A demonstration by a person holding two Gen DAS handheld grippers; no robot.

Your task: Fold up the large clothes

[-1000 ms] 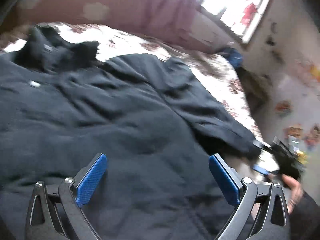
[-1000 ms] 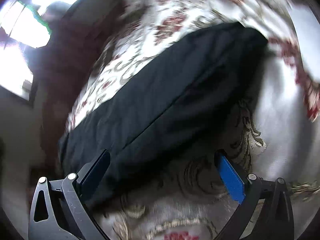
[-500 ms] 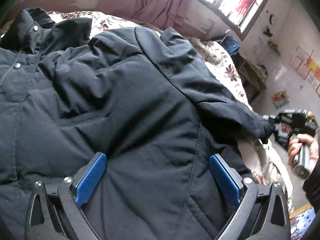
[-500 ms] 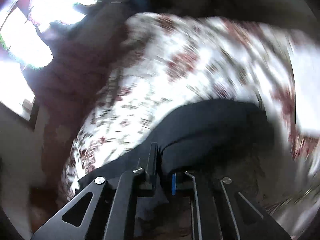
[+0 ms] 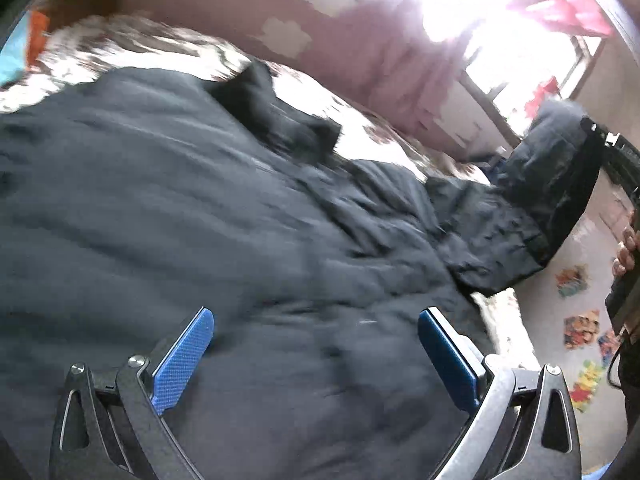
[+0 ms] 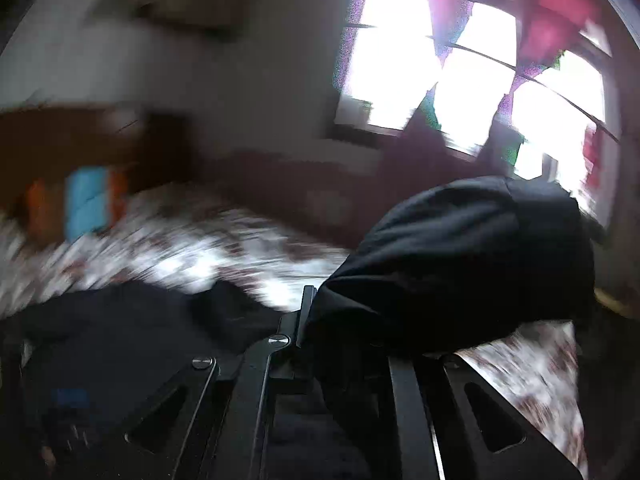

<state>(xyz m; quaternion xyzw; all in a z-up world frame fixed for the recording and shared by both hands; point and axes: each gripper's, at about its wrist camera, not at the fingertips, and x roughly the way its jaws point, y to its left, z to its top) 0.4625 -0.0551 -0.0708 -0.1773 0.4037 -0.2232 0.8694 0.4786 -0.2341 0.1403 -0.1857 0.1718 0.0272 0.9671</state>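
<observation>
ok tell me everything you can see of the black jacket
The black jacket is a large, padded, matte garment spread across the floral bedspread, collar toward the far wall. One sleeve is lifted off the bed, its end pinched in the shut right claw. The open left claw hovers over the body, pads apart.

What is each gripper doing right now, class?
Left gripper: open, holding nothing, above the black jacket.
Right gripper: shut on the jacket sleeve, lifted.
</observation>
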